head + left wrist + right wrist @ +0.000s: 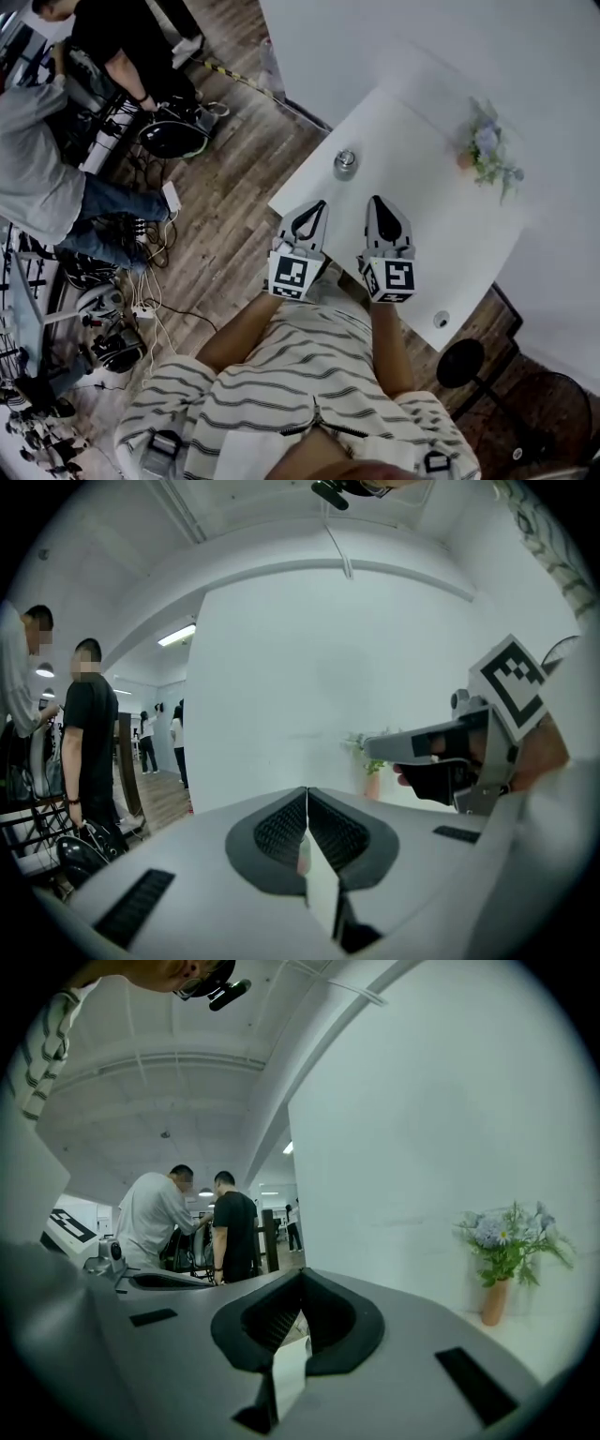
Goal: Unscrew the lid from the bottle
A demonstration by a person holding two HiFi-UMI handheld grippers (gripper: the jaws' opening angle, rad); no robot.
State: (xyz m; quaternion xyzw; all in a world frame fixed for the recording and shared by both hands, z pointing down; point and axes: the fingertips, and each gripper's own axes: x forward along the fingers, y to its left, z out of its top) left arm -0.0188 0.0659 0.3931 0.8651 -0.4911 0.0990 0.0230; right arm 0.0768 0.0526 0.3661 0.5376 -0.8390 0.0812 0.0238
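Bottle (345, 169) stands upright on counter (427, 211), ahead of left tongs (321, 206) and right tongs (377, 201), both closed and empty; it looks small, light, rigid and probably slippery, so one tongs should clamp its body low while the other takes lid (345, 156) by its rim.

The person wears a light shirt (309, 375) with thin dark stripes and short sleeves. The left hand-held gripper (322, 205) and the right hand-held gripper (376, 201) are pale grey, with black ribbed pads (281, 829). Each one carries a cube (292, 275) with black-and-white square markers.
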